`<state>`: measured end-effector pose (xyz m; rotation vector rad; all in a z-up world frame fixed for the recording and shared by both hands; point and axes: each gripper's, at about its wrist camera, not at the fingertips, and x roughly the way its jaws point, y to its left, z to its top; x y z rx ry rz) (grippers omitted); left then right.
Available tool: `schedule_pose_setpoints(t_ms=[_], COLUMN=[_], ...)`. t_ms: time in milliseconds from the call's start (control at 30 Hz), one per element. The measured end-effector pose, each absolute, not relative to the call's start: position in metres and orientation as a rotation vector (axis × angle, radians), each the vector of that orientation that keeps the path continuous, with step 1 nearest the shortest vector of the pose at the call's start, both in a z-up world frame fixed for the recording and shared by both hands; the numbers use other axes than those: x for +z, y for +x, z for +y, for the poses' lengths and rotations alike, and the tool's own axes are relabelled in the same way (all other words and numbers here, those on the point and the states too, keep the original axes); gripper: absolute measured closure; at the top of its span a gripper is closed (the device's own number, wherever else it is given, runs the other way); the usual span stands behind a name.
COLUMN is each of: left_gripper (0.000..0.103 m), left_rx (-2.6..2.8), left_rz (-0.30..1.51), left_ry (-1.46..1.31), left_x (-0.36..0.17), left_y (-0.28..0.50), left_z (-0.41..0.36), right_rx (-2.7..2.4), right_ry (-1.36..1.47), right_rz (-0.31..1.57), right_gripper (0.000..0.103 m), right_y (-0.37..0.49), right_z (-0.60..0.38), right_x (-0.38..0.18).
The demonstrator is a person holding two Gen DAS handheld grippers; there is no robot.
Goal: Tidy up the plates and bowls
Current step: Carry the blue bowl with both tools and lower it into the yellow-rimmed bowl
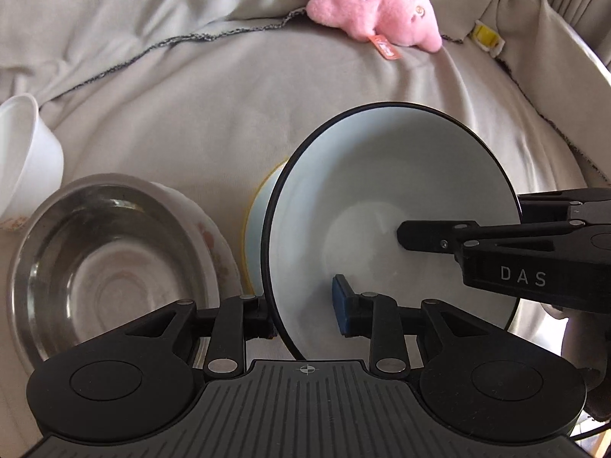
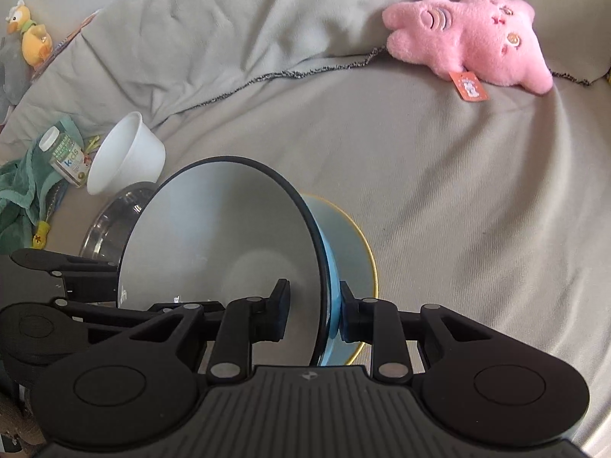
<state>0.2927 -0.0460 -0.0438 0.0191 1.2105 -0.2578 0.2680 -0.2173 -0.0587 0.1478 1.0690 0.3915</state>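
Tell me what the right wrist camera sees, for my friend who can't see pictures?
The right gripper pinches the rim of a big pale bowl with a black edge, held over a grey blanket. A blue bowl with a yellow rim sits right behind it. Farther off lie a white bowl on its side and a pink plush toy.

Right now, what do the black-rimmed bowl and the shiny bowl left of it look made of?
Black-rimmed bowl: probably glazed ceramic or enamel; smooth pale inside with soft sheen, thin dark rim, light blue outside. Can't settle which.
Shiny bowl: likely stainless steel; mirror-like grey surface with ring reflections. It sits in a white floral-patterned bowl, probably ceramic.
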Motion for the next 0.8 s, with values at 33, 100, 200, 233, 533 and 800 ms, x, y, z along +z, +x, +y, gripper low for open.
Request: schedule_pose_setpoints(t_ms=[33, 100, 200, 233, 533, 800], left_gripper=[0.073, 0.075, 0.078, 0.078, 0.08, 0.08], left_rx=[-0.251, -0.242, -0.253, -0.255, -0.286, -0.265], left_rz=[1.208, 1.209, 1.187, 1.176, 1.181, 1.156], left_ry=[0.036, 0.053, 0.049, 0.055, 0.077, 0.099], left_x=[-0.046, -0.05, -0.049, -0.049, -0.042, -0.035], left_y=[0.294, 0.296, 0.299, 0.299, 0.292, 0.289], left_z=[-0.047, -0.047, -0.047, -0.047, -0.042, -0.04], right_rx=[0.394, 0.392, 0.381, 0.382, 0.399, 0.389], right_ry=[0.151, 0.153, 0.161, 0.165, 0.132, 0.147], right_rz=[1.077, 1.093, 1.086, 1.085, 1.122, 1.115], right_gripper=[0.077, 0.077, 0.075, 0.075, 0.072, 0.072], right_y=[0.269, 0.273, 0.277, 0.278, 0.275, 0.271], right_z=[-0.217, -0.216, -0.215, -0.216, -0.212, -0.216], right_x=[-0.063, -0.072, -0.079, -0.079, -0.079, -0.073])
